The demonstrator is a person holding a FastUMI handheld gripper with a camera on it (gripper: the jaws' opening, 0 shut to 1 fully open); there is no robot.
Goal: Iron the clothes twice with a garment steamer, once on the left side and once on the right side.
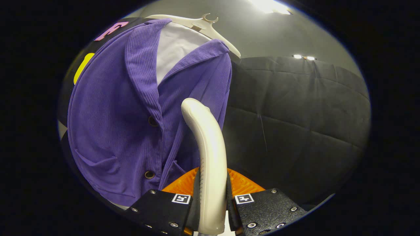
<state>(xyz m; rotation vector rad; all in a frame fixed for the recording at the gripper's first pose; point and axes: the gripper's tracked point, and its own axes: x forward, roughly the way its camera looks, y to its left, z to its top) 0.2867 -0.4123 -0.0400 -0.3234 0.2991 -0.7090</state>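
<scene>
the gripper is squeezing the white handle of the garment steamer. both fingers are pressing on the handle, one on each side, so the handle is sitting tight between them. the handle is going up from the fingers and bending over at its round top. an orange part of the steamer is peeking out just past the fingers, on both sides of the handle.

just beyond the handle, a purple corduroy shirt is hanging up. the top of the handle is showing in front of the shirt's front, near its open edge. i cannot tell if the steamer is touching the cloth. the shirt's collar is lying open, and a white inside part is showing at the neck. two dark buttons are sitting along the front strip, and a pocket is on the lower part.

the shirt is hanging on a pale hanger with a small hook at the top. next to the shirt, the black cloth wall is hanging in soft folds. bright lights are shining up on the ceiling.
</scene>
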